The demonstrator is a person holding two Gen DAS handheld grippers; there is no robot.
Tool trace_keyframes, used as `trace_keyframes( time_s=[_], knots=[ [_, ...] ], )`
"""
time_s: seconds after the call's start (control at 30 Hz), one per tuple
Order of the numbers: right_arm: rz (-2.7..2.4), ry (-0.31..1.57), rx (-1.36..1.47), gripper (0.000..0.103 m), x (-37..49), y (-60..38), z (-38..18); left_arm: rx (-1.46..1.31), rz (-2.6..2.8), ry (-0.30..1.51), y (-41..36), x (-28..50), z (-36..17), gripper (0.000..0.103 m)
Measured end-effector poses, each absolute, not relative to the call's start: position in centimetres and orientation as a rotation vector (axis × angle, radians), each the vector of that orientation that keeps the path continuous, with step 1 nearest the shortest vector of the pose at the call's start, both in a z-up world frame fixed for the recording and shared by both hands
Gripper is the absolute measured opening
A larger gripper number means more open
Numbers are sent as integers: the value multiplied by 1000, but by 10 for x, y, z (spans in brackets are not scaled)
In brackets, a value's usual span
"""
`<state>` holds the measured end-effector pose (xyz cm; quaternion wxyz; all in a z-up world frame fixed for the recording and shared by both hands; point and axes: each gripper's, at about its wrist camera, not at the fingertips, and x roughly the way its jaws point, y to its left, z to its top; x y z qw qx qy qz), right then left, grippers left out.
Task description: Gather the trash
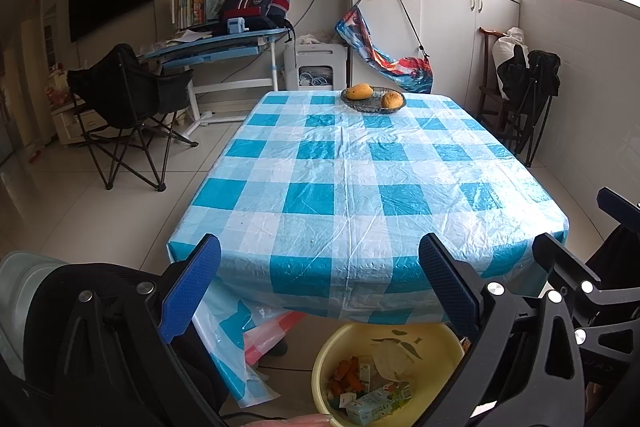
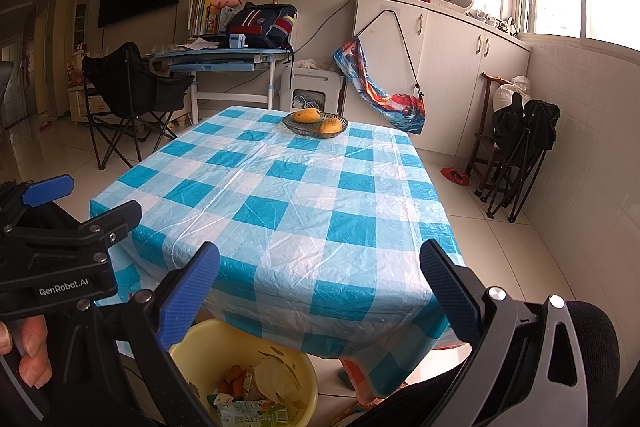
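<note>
A yellow basin (image 1: 436, 343) stands on the floor under the table's near edge. It holds orange peels (image 1: 344, 371), crumpled paper and small drink cartons (image 1: 380, 401). My left gripper (image 1: 320, 267) hovers open above it, facing the table, with nothing between its blue pads. In the right wrist view the same basin (image 2: 240, 335) and a carton (image 2: 252, 413) sit low in frame. My right gripper (image 2: 320, 283) is open and empty too. The left gripper (image 2: 60, 227) shows beside it on the left, held by a hand (image 2: 28, 351).
The table wears a blue-and-white checked plastic cloth (image 1: 340, 187). A glass dish with two mangoes (image 1: 374, 101) sits at its far end. A black folding chair (image 1: 128, 95) stands left, folded chairs (image 1: 528, 83) right, and white cabinets (image 1: 440, 27) behind.
</note>
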<state>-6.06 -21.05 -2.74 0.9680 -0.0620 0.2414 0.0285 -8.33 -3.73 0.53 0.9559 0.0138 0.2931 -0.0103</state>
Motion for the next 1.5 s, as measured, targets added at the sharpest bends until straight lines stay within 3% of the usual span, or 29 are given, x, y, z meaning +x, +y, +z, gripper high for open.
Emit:
trace_keyframes(
  time_s=[1.5],
  knots=[
    [58,490,-127,96,-60,-210,-27,28,-18,595,-33,-81,5,96]
  ],
)
